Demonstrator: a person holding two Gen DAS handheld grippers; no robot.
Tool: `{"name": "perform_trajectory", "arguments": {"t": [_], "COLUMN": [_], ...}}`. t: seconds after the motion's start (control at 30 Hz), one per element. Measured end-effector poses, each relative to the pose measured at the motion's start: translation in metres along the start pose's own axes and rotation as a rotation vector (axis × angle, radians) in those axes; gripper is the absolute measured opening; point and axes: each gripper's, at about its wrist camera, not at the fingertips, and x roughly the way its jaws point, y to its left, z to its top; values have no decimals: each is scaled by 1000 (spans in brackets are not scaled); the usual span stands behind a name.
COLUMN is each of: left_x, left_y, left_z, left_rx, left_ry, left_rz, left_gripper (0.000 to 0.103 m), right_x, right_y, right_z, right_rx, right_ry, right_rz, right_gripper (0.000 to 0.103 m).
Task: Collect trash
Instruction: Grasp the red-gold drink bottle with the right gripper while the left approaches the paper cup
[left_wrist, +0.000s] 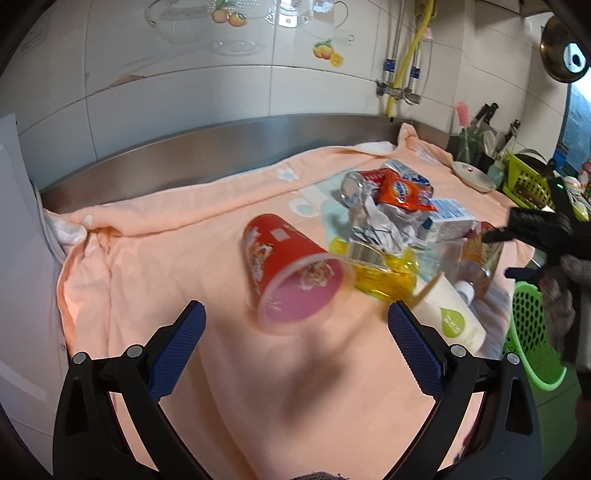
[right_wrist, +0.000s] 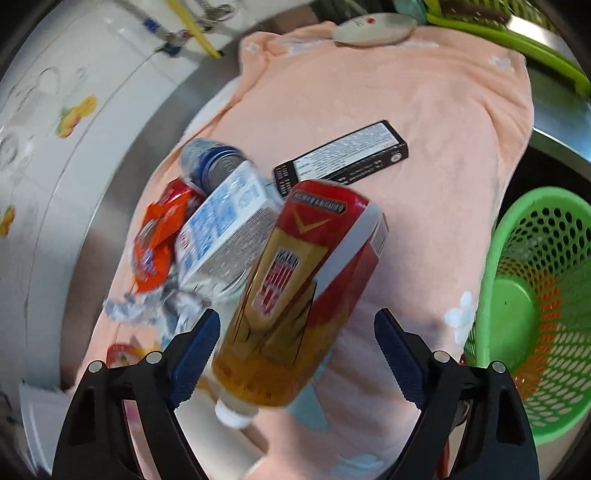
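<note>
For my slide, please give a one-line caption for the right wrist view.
Open right gripper around a red-and-gold labelled bottle on the peach cloth, green basket alongside.

Steel counter (left_wrist: 221, 147) against tiled wall, covered by peach towel (left_wrist: 184, 258). On the towel: red paper cup (left_wrist: 288, 269) on its side, yellow bottle (left_wrist: 384, 273), crumpled foil wrapper (left_wrist: 373, 221), orange snack packet (left_wrist: 402, 194), blue-white cartons (left_wrist: 448, 218), white tube (left_wrist: 454, 314), black box (right_wrist: 343, 155), clear bottle (right_wrist: 295, 295) with red-gold label. White dish (left_wrist: 474, 177) at far end.

Two milk cartons (left_wrist: 448, 218), one red cup (left_wrist: 291, 273), one black box (right_wrist: 341, 157), one green basket (right_wrist: 543, 306).
</note>
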Motion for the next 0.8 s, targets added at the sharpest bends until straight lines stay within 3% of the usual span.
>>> {"name": "perform_trajectory", "arguments": {"t": [0.23, 0.4, 0.63, 0.8], "left_x": [3, 9, 24, 48], "left_y": [-18, -37, -66, -85], "left_z": [-6, -12, -11, -12], "left_rx": [-8, -6, -33, -108], "left_ry": [37, 80, 130, 221], "left_rz": [-39, -78, -121, -161], "left_gripper": [97, 97, 97, 97], "right_x": [29, 40, 30, 16], "right_y": [-9, -18, -16, -10], "right_z": [11, 12, 13, 14], "right_rx": [147, 198, 83, -64], "right_ry": [79, 110, 97, 73], "right_rz": [24, 96, 123, 131], "right_gripper": [77, 73, 72, 72]}}
